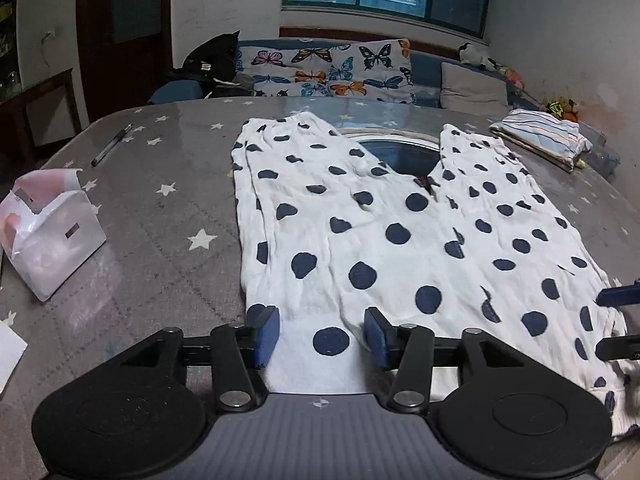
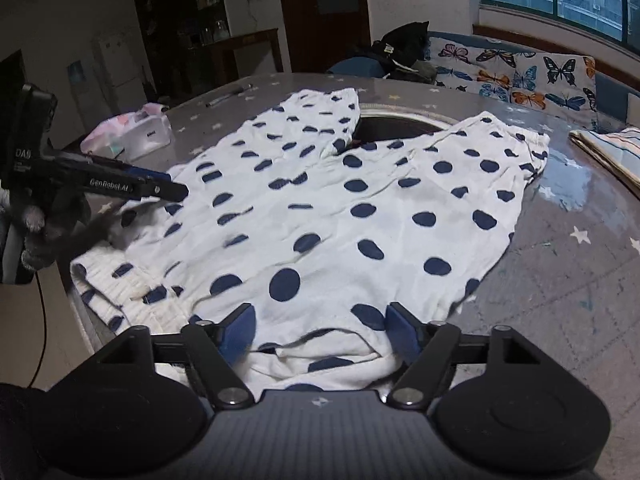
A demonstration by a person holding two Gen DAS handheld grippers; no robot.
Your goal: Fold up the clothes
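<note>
White pants with dark blue polka dots (image 1: 380, 236) lie spread flat on the grey star-patterned table (image 1: 160, 208), legs pointing away, waistband at the near edge. My left gripper (image 1: 323, 338) is open, its blue pads straddling the waistband at its left part. My right gripper (image 2: 321, 330) is open over the waistband's other end, the pants (image 2: 340, 216) stretching ahead of it. The right gripper's fingers (image 1: 616, 296) show at the right edge of the left wrist view. The left gripper (image 2: 168, 186) shows from the side at the left of the right wrist view.
A folded striped garment (image 1: 544, 136) lies at the table's far right. A white tissue pack (image 1: 52, 236) sits at the left, a pen (image 1: 112, 144) beyond it. A round dark inset (image 1: 400, 152) shows between the pant legs. A butterfly-print sofa (image 1: 332, 68) stands behind the table.
</note>
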